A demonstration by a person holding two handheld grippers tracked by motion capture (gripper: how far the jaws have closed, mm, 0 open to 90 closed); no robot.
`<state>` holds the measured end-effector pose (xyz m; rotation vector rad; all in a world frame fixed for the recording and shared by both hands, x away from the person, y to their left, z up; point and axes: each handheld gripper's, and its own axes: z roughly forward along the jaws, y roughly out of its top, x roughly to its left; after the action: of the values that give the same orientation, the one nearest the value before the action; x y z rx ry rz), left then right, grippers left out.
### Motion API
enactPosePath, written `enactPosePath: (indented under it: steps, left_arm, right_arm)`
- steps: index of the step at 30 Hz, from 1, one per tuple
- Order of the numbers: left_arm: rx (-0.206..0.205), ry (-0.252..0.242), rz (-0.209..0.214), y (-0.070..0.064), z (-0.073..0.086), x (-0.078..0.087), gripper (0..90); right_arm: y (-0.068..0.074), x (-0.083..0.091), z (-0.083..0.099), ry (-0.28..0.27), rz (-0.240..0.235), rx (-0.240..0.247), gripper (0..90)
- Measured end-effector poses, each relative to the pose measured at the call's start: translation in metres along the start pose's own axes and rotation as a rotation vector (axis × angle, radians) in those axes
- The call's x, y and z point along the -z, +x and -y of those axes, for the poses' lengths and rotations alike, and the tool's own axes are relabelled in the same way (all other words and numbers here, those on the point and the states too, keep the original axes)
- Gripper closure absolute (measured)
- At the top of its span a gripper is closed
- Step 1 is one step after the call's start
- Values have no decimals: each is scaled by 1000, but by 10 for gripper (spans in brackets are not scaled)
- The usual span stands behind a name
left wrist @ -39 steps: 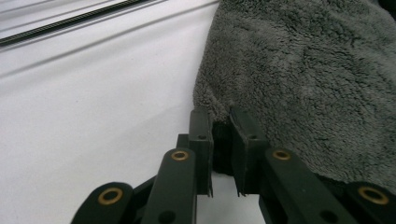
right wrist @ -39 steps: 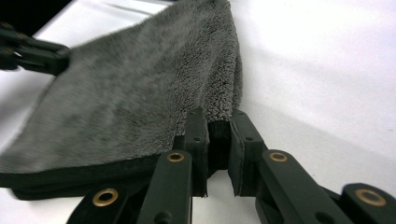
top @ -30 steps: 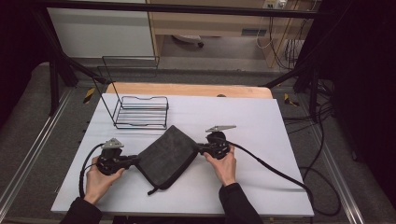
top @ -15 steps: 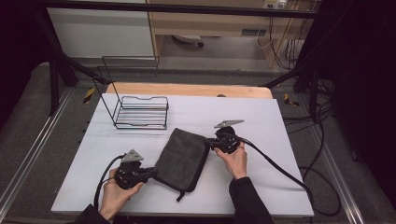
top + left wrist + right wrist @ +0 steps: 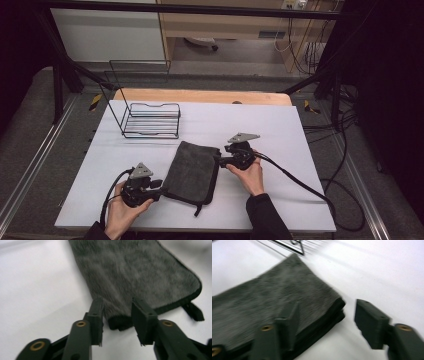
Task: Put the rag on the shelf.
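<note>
A folded dark grey towel (image 5: 192, 170) lies flat on the white table (image 5: 280, 125). My left gripper (image 5: 159, 187) sits at the towel's near left corner. In the left gripper view the towel (image 5: 135, 272) pokes its black-edged corner between the spread jaws of the left gripper (image 5: 117, 315), and the pads do not press on it. My right gripper (image 5: 220, 161) is at the towel's far right corner. In the right gripper view the right gripper (image 5: 327, 307) stands wide open, one jaw over the towel (image 5: 274, 295) and the other over bare table.
A black wire rack (image 5: 150, 120) stands at the back left of the table, and its edge (image 5: 294, 243) shows in the right gripper view. A short black strap (image 5: 193, 311) hangs off the towel's near edge. Cables trail from both grippers.
The towel has turned and slid to the right. My left gripper came toward the near edge and rightward, and my right gripper went farther back.
</note>
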<state>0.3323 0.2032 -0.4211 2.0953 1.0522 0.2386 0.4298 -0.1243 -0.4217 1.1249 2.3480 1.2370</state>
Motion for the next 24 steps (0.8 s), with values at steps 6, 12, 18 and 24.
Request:
enactPosePath:
  steps: [6,12,18,24]
  left_arm:
    - [-30,49,-23,11,-13,-9,552]
    - [-8,98,20,13,-3,-21,638]
    - [21,111,31,10,0,-21,752]
    - [34,125,35,8,-1,-21,833]
  right_arm:
    - [25,32,18,-8,-57,-8,238]
    - [55,34,40,11,-128,-46,259]
    - [71,23,58,44,-126,-64,311]
    - [74,17,65,89,-135,-81,406]
